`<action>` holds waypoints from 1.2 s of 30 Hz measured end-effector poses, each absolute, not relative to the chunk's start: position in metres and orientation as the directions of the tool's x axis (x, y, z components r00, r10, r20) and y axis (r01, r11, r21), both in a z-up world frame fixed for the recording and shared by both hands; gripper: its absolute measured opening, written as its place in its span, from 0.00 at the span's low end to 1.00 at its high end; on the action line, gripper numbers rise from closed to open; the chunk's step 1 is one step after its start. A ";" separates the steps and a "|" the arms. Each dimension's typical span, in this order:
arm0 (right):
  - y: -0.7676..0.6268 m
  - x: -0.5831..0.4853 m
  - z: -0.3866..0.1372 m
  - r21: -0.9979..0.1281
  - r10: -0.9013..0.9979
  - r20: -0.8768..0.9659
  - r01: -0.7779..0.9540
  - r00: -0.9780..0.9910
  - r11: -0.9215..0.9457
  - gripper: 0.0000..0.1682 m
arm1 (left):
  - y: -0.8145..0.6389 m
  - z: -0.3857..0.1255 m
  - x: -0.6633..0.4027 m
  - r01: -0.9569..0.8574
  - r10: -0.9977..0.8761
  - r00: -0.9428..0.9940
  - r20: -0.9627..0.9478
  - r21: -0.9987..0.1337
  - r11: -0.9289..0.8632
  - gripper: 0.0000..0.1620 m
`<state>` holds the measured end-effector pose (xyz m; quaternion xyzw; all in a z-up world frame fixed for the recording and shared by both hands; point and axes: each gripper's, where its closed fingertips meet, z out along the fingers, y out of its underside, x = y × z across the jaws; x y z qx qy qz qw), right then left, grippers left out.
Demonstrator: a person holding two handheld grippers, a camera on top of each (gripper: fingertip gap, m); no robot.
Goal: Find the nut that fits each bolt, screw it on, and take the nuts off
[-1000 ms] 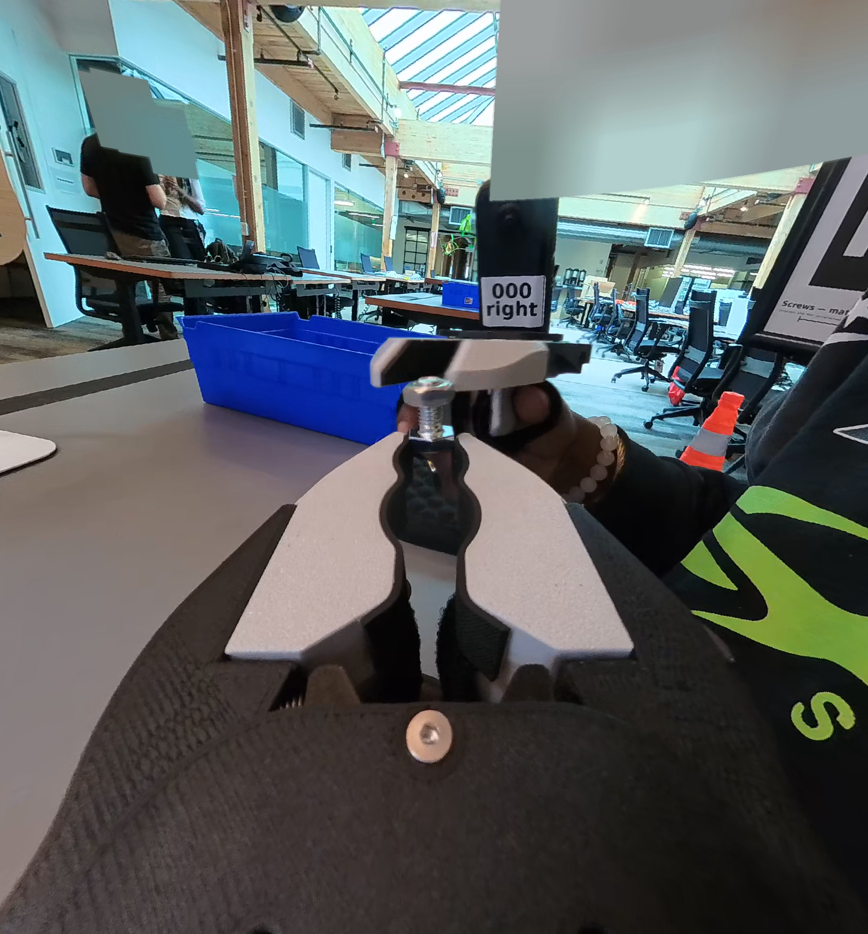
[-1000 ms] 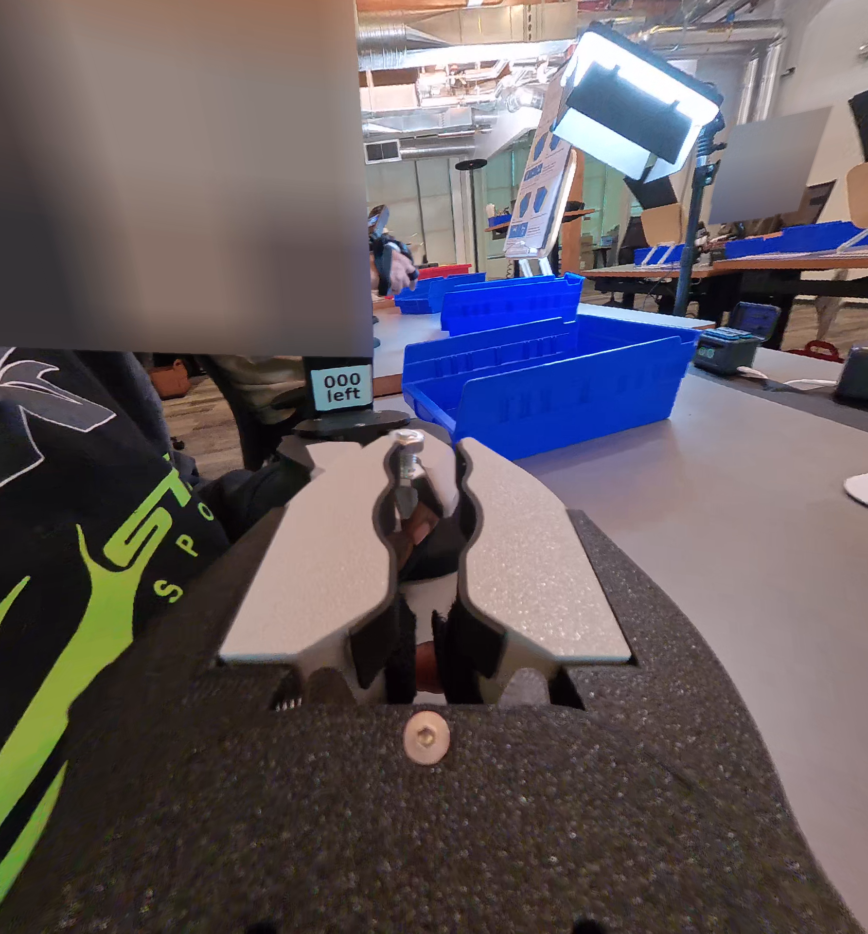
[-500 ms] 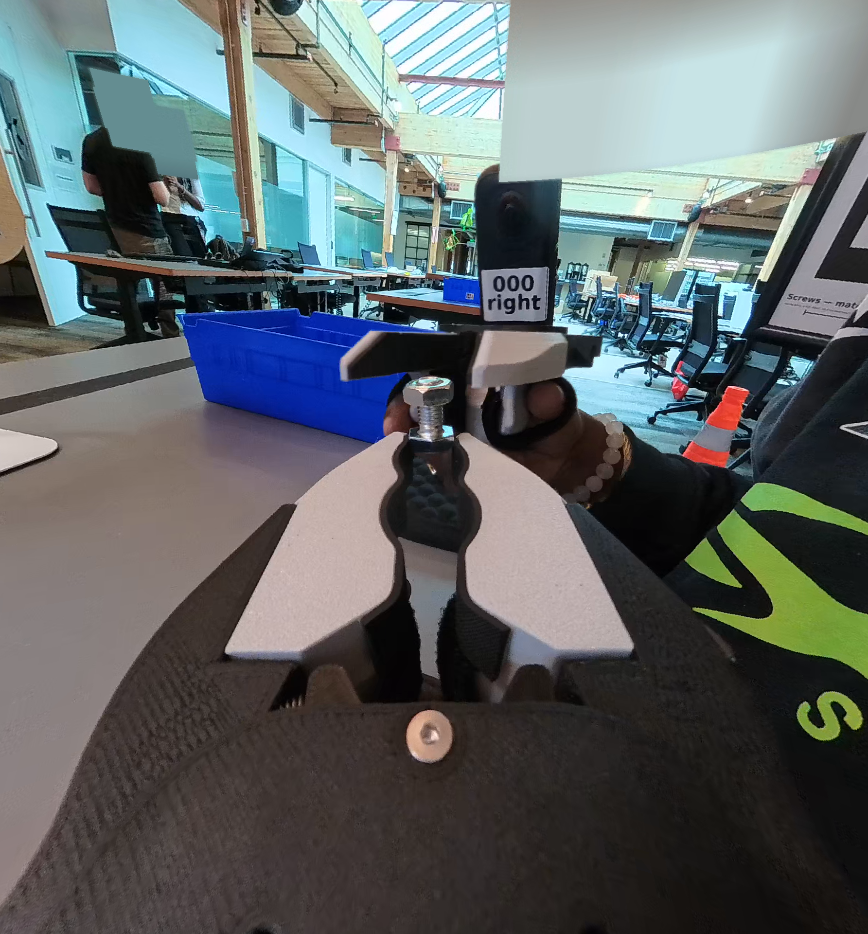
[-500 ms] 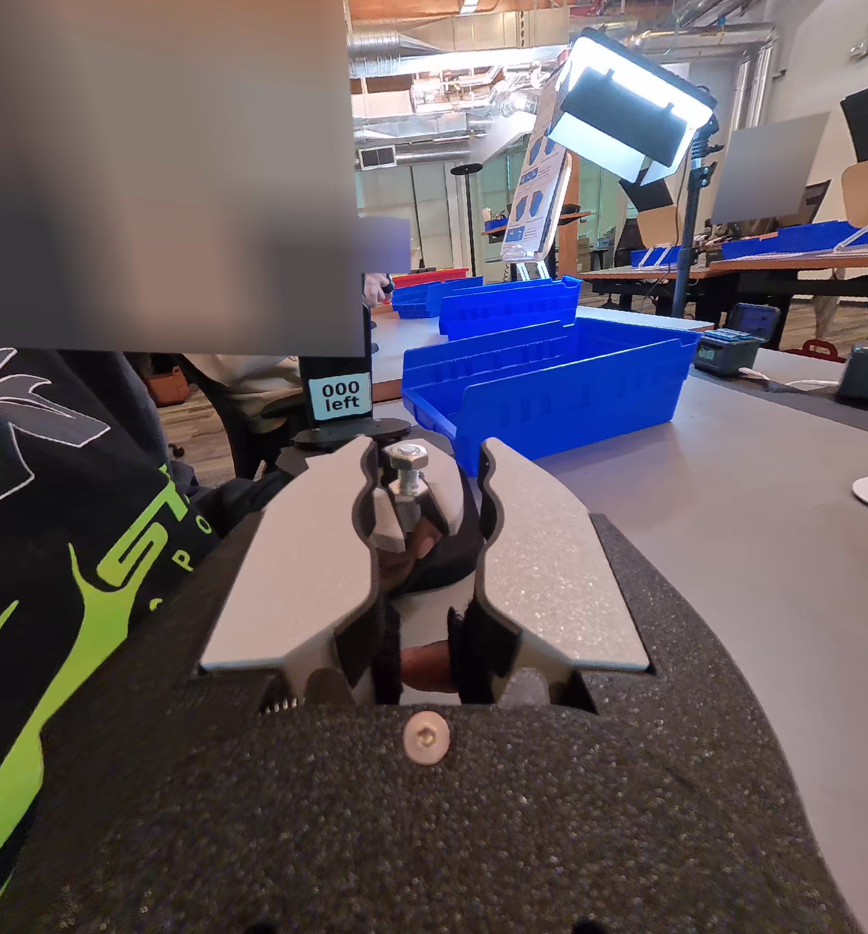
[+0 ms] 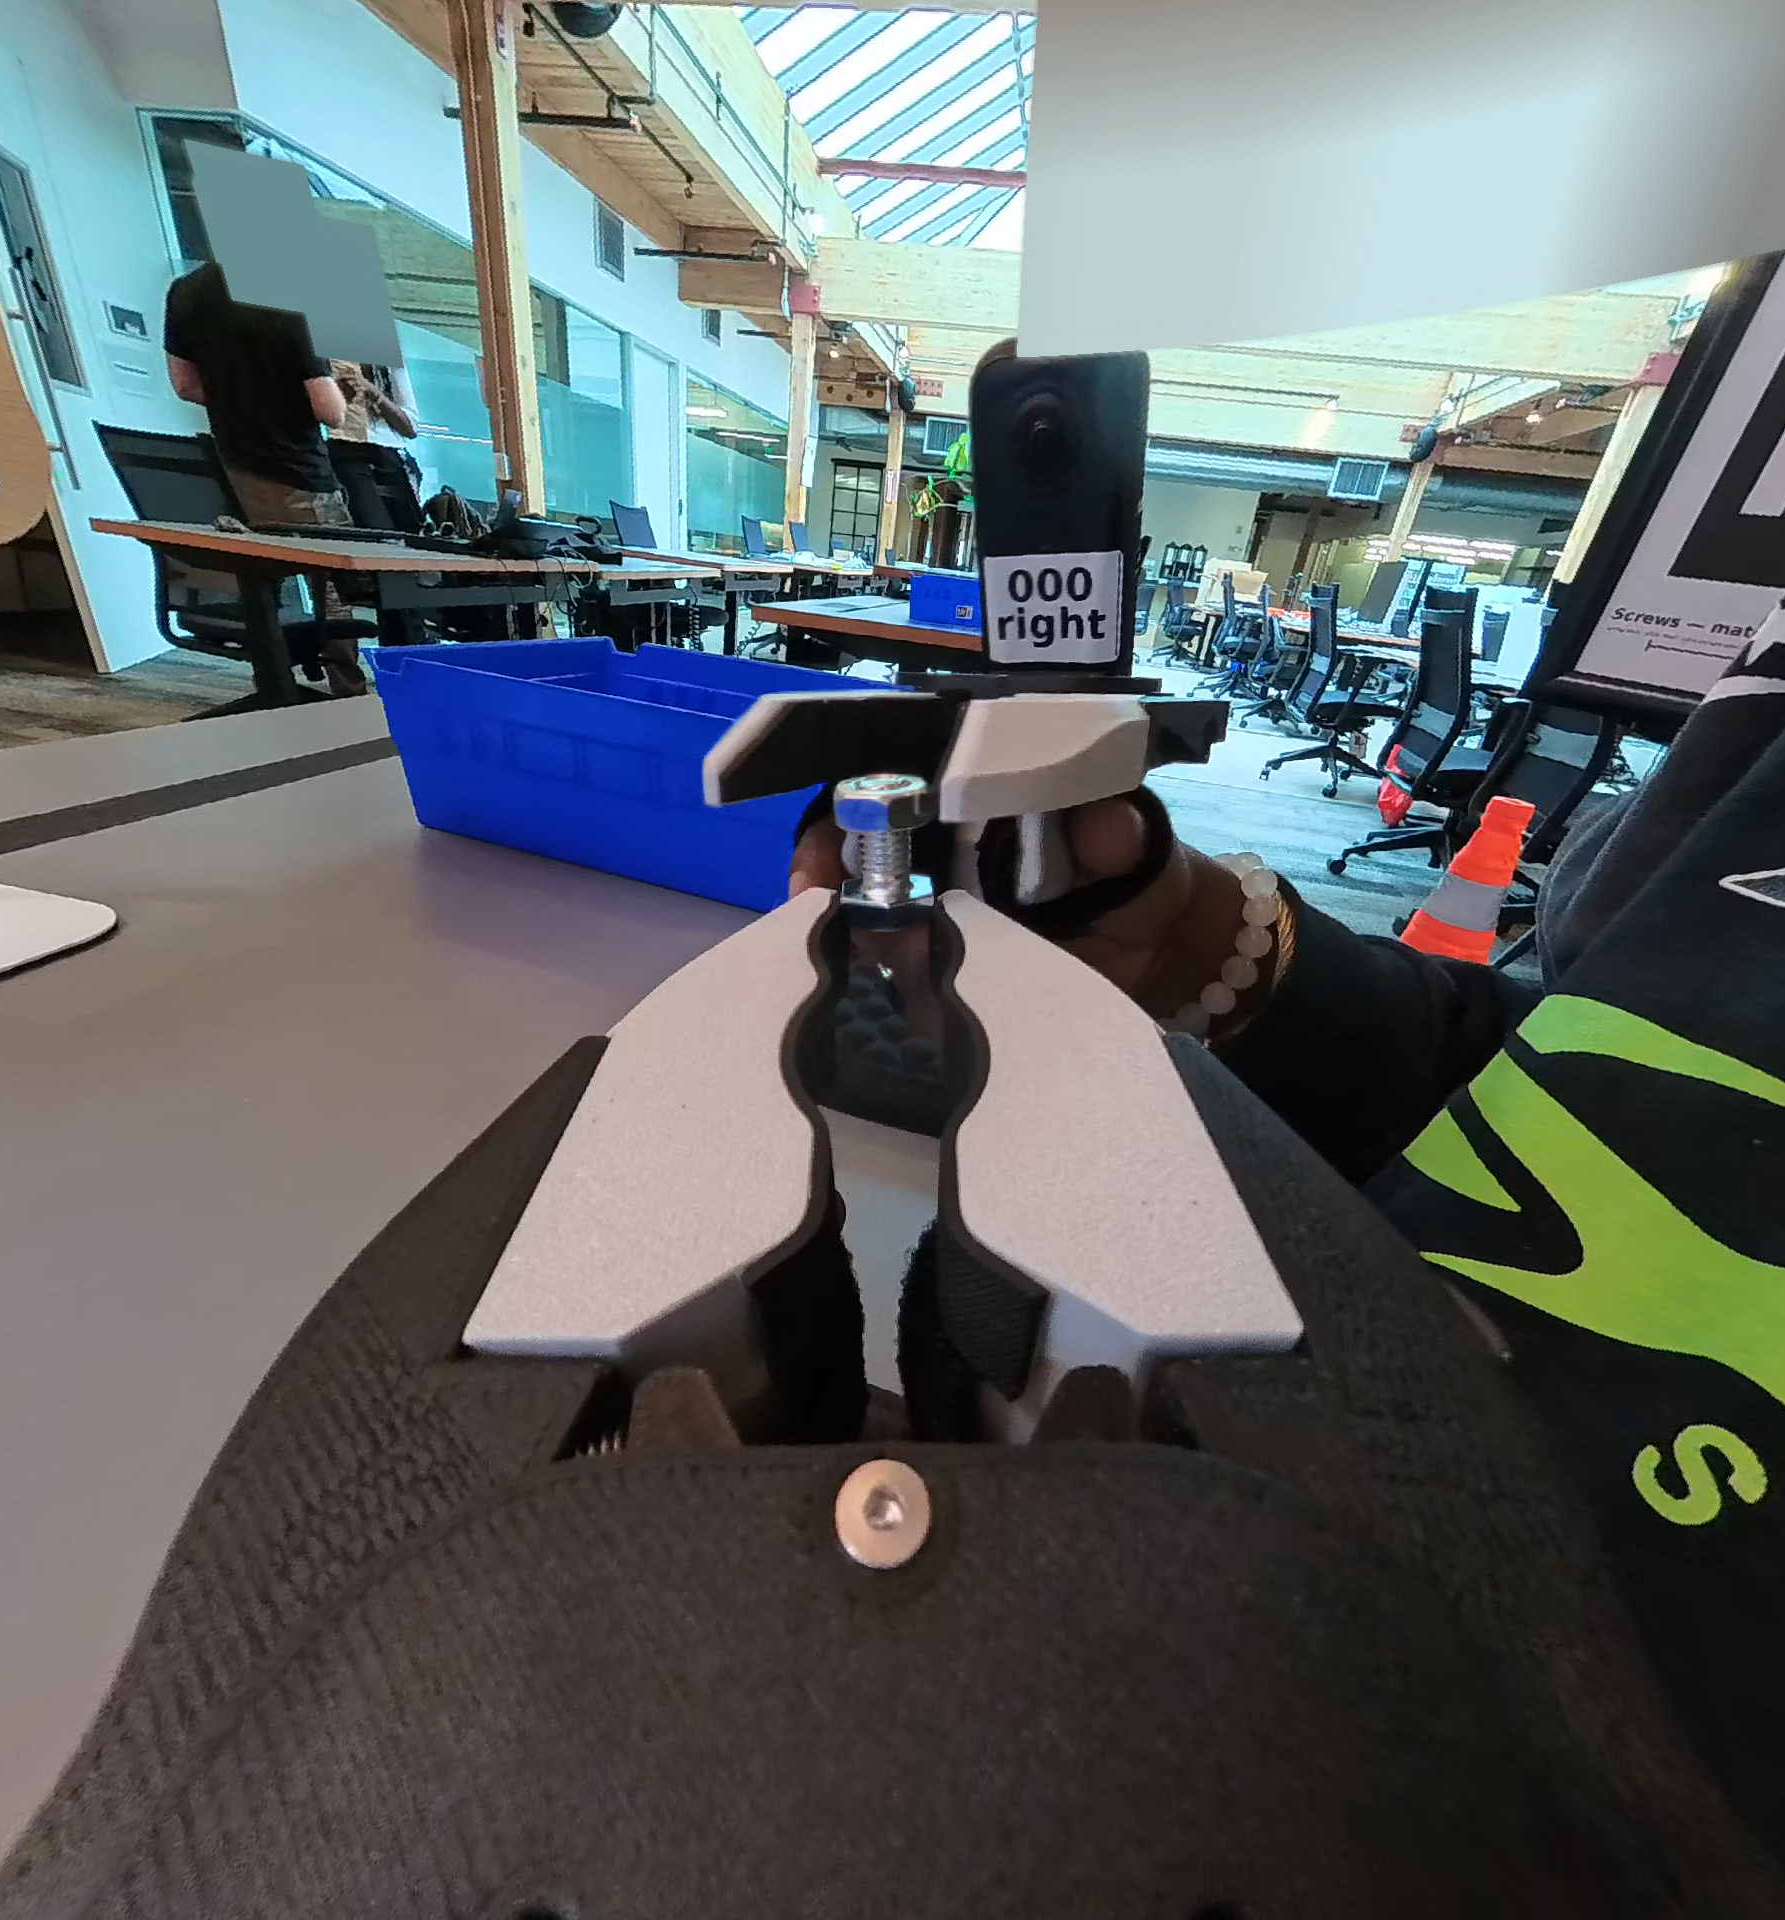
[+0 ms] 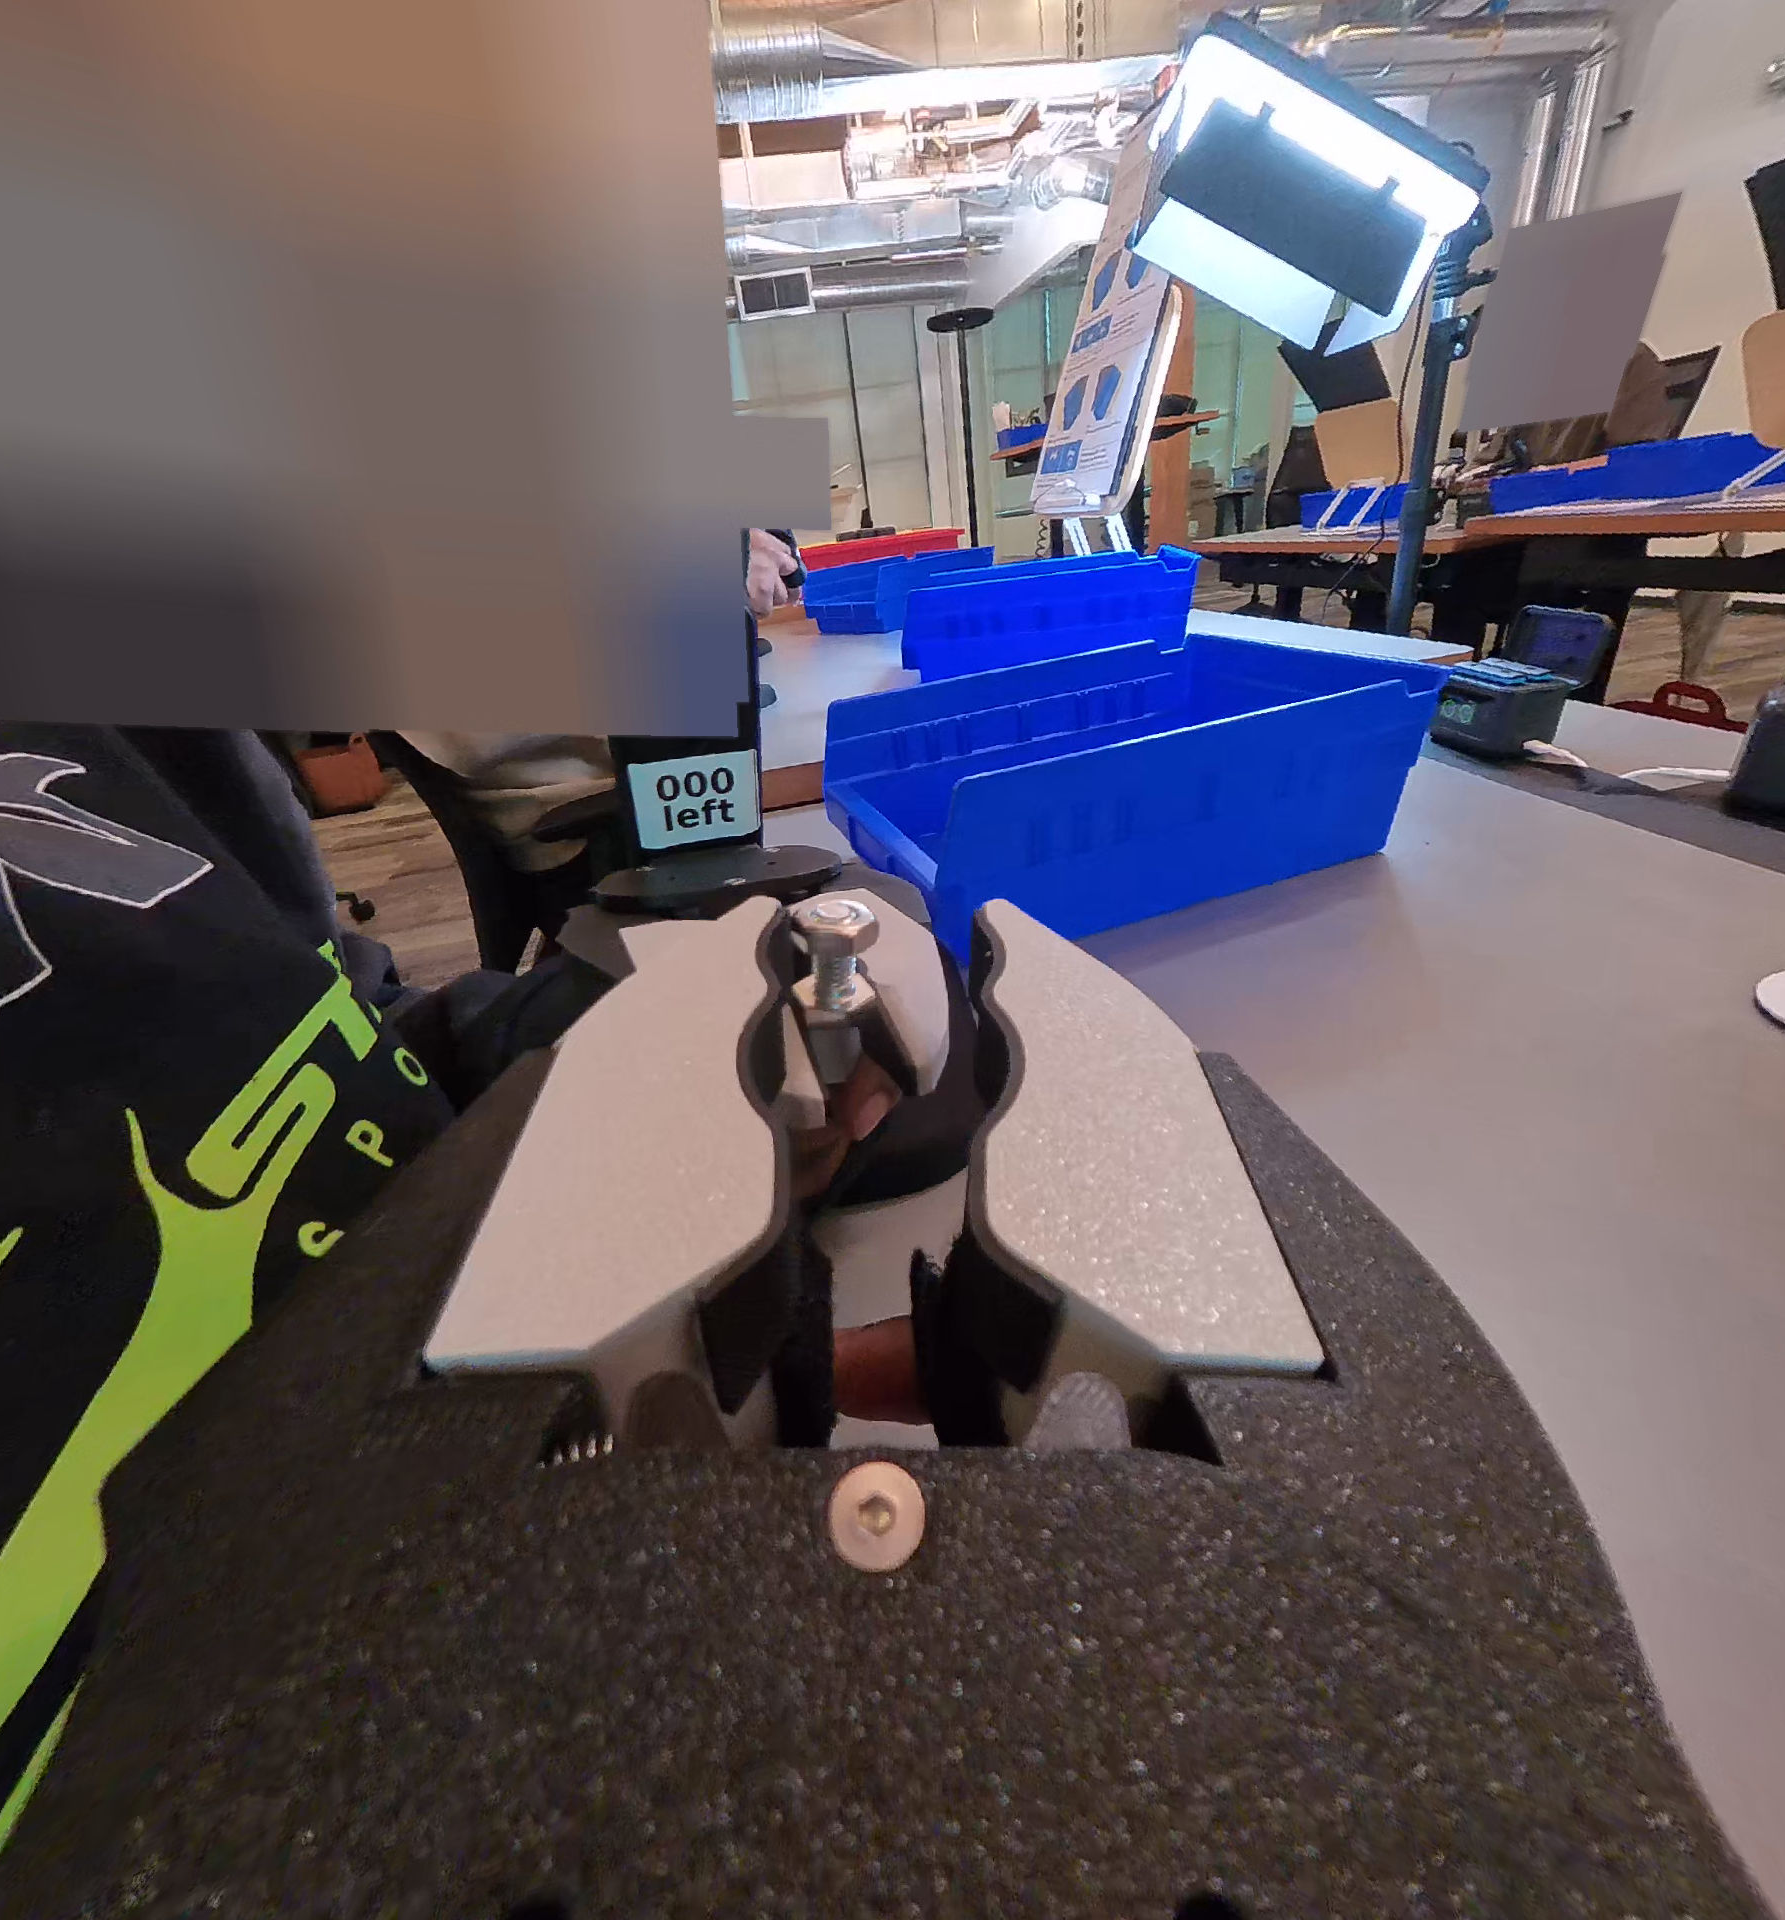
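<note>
Left gripper [image 5: 883, 914] pinching the nut [image 5: 886, 890] on the upright bolt [image 5: 880, 831]. Right gripper [image 6: 872, 940] spread wide around the bolt's head, gripping nothing. Nut partly threaded; still needing more turning, or coming off.

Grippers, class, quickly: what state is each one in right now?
Left gripper: shut on the nut at the bottom of the bolt.
Right gripper: open, jaws either side of the bolt head, holding nothing.
</note>
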<state>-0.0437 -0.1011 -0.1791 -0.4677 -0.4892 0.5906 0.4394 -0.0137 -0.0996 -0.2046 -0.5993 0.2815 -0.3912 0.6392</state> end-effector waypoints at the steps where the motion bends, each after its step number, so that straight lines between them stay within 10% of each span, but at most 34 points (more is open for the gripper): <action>1: -0.101 -0.042 -0.179 -0.989 0.977 -0.119 -0.063 -0.177 -0.132 0.19 | -0.100 -0.205 -0.014 0.162 -0.837 0.537 0.108 -0.986 -0.024 0.09; 9: -0.091 -0.029 -0.177 -0.990 0.986 -0.104 -0.081 -0.133 -0.116 0.04 | -0.100 -0.205 -0.014 0.163 -0.838 0.534 0.109 -0.986 -0.024 0.09; 23: -0.106 -0.057 -0.180 -0.989 0.973 -0.131 -0.044 -0.193 -0.141 0.27 | -0.100 -0.205 -0.013 0.157 -0.841 0.531 0.107 -0.987 -0.026 0.09; 36: -0.089 -0.030 -0.177 -0.990 0.985 -0.107 -0.080 -0.137 -0.119 0.03 | -0.101 -0.205 -0.013 0.162 -0.842 0.528 0.109 -0.986 -0.025 0.09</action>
